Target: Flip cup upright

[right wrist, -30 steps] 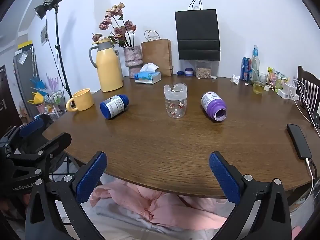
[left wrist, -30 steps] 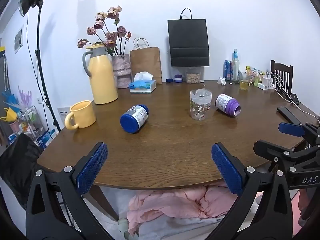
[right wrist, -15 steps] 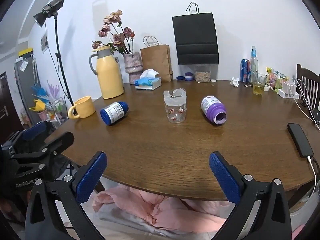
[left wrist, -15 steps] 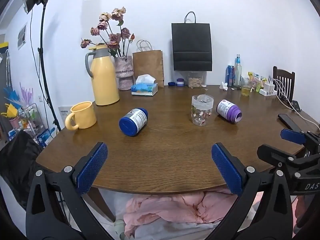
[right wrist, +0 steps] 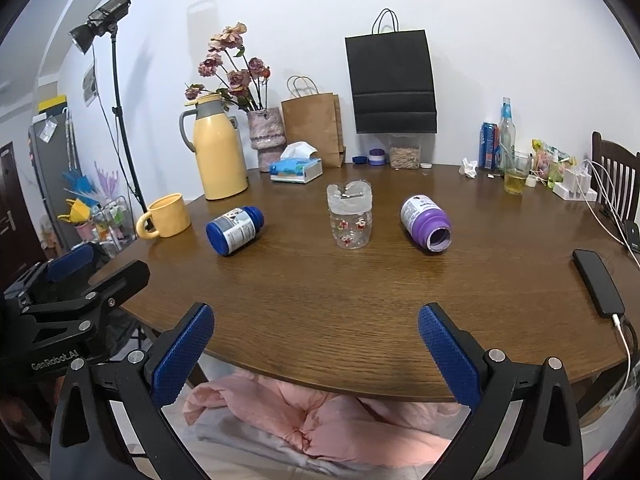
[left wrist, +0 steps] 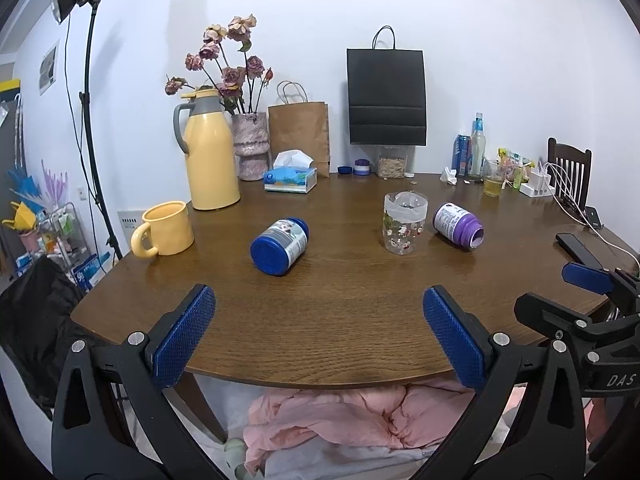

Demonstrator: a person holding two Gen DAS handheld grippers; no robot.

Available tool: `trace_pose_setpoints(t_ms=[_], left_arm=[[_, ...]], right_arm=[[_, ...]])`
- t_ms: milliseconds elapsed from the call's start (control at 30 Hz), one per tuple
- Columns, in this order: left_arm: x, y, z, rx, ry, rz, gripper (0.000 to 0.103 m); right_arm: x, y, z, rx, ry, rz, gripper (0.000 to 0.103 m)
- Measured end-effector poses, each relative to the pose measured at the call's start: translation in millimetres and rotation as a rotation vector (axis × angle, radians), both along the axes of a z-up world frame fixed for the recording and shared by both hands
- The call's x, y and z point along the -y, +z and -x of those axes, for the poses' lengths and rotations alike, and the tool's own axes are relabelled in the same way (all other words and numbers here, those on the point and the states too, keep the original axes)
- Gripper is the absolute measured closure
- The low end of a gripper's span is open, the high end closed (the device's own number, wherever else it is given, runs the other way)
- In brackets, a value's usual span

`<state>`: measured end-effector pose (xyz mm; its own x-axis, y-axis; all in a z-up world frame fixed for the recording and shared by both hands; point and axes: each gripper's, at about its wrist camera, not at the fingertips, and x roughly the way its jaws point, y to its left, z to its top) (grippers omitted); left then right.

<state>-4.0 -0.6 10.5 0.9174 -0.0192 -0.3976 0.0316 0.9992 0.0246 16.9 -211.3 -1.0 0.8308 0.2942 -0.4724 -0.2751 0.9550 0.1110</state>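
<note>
The cup (right wrist: pixel 349 216) is a clear glass one with small red figures, and it stands in the middle of the counter (right wrist: pixel 360 304), between a blue bottle (right wrist: pixel 234 230) and a purple bottle (right wrist: pixel 426 225), both lying on their sides. The thick flat face on its top looks like the base, so I judge that the cup is upside down and the flip is not yet begun; through the glass I cannot be fully sure of this. What is left is then the whole work: to reach it, grip it, turn it and set it down on its base. The right gripper (right wrist: pixel 316 350) hangs at the near edge of the counter, well apart from the cup; its fingers (right wrist: pixel 182 354) are spread wide and hold nothing. The left gripper (left wrist: pixel 318 334) is also at the near edge, with fingers (left wrist: pixel 184 332) spread wide, empty and touching nothing. A yellow mug (left wrist: pixel 164 229) stands upright at the left side, away from the cup.
</note>
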Motion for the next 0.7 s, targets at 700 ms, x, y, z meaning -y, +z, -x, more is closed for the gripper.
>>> trace_pose_setpoints(t_ms=[700], left_arm=[[6.7,-1.1,1.3,0.017,-0.004,-0.014,0.000]], right_arm=[[0.5,-6.6,0.1,-0.001,-0.009,0.001,0.000]])
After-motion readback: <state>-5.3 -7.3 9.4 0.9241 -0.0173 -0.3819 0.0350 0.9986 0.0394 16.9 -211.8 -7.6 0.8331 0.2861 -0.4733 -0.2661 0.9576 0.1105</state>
